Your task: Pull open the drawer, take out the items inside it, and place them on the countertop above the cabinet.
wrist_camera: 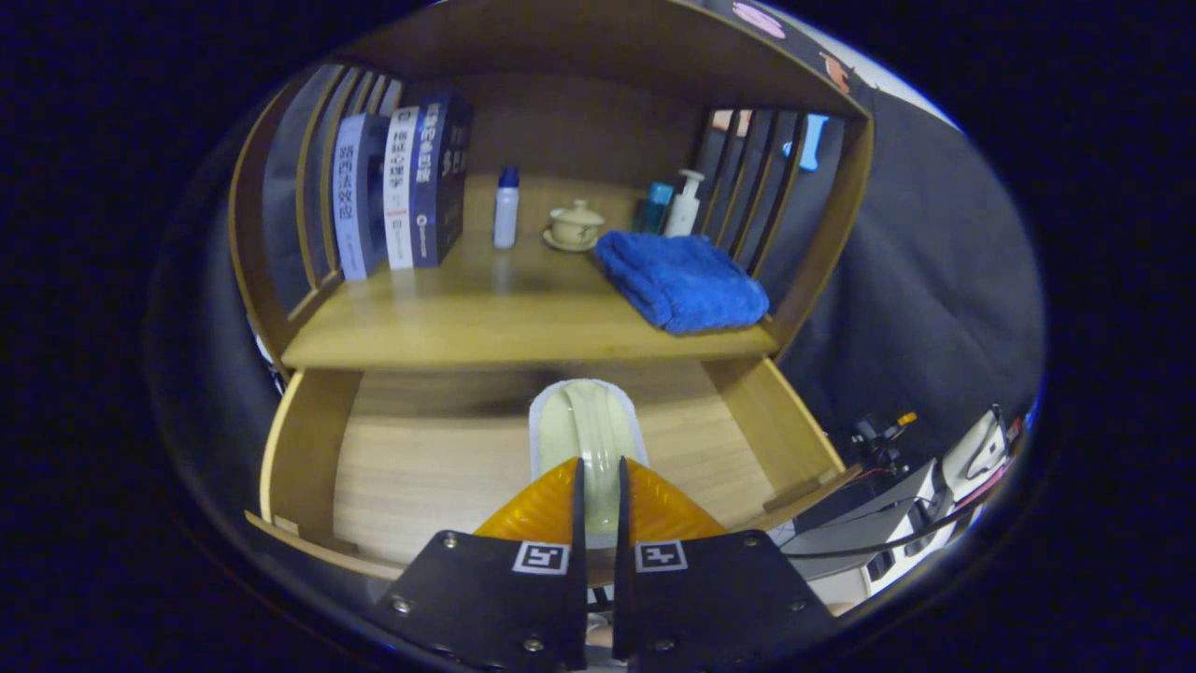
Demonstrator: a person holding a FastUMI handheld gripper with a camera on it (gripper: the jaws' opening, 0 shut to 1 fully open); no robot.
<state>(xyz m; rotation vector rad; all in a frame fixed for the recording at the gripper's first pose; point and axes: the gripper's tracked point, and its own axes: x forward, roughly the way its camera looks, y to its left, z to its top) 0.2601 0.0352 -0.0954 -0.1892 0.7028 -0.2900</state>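
Observation:
The wooden drawer [301,439] stands pulled open below the countertop [486,322]. Over the drawer's floor, a pale green dish-like item [587,421] with a white rim reaches ahead from between my fingers. My gripper [601,463] is shut on its near part, with only a narrow gap between the fingers. Whether the item rests on the drawer floor or hangs just above it I cannot tell. The bare drawer floor shows to the left and right of the item.
On the countertop, a folded blue towel [682,279] lies at the right. Upright books [402,187] stand at the left, and a white bottle [505,207], a lidded teacup [574,225] and a pump bottle [685,204] stand at the back. Slatted sides and a roof enclose it. Cables and grey equipment [916,509] sit beside the drawer's right wall.

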